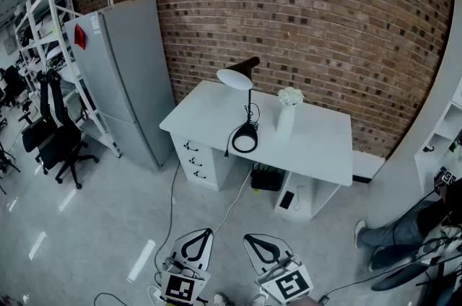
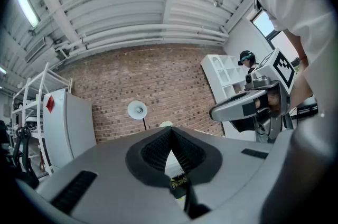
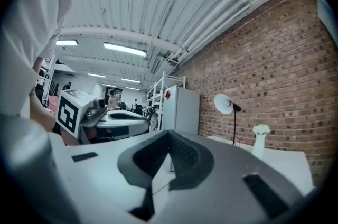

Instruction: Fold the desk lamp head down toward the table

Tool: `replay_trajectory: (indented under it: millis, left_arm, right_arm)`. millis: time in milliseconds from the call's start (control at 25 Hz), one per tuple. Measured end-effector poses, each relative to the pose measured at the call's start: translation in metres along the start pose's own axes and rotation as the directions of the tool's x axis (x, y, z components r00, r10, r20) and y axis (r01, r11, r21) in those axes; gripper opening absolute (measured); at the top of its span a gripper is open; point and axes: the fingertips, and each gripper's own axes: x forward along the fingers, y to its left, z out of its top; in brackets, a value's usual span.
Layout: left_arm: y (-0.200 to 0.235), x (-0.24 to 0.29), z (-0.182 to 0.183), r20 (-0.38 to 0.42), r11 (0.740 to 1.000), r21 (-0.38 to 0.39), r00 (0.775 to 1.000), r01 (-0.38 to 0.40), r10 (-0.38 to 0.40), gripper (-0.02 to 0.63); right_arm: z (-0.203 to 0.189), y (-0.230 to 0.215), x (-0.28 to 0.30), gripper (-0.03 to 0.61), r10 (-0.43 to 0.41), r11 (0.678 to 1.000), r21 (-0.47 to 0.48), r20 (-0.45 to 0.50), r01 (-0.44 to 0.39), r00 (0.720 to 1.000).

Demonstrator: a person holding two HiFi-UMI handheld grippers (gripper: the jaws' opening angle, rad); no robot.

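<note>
Left claw (image 1: 208,231) and right claw (image 1: 247,237) hover well short of desk (image 1: 317,147) edge.

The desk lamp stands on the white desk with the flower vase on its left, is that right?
No. In the head view the flower vase stands on the right of the desk lamp, both on the white desk.

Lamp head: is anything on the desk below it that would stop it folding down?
Nothing visible does. The desk below the lamp head is bare. The vase stands apart, to the right of the base in the head view.
</note>
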Motion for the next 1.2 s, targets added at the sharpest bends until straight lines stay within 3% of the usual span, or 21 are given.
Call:
replay_trajectory:
  millis: [520,1200]
  left_arm:
    - [0.004,-0.006,-0.01,-0.022,0.998,-0.06,1.0,-0.009,0.007,0.008]
    - [0.011,-0.016,-0.015,-0.006,0.998,-0.06,1.0,0.016,-0.016,0.008]
  right_arm:
    - [0.001,0.006,0.006,0.017,-0.005,1.0,-0.005,0.001,0.005,1.0]
    - [0.004,0.02,0.013,0.018,-0.033,0.999,-0.014,-0.001,0.033,0.999]
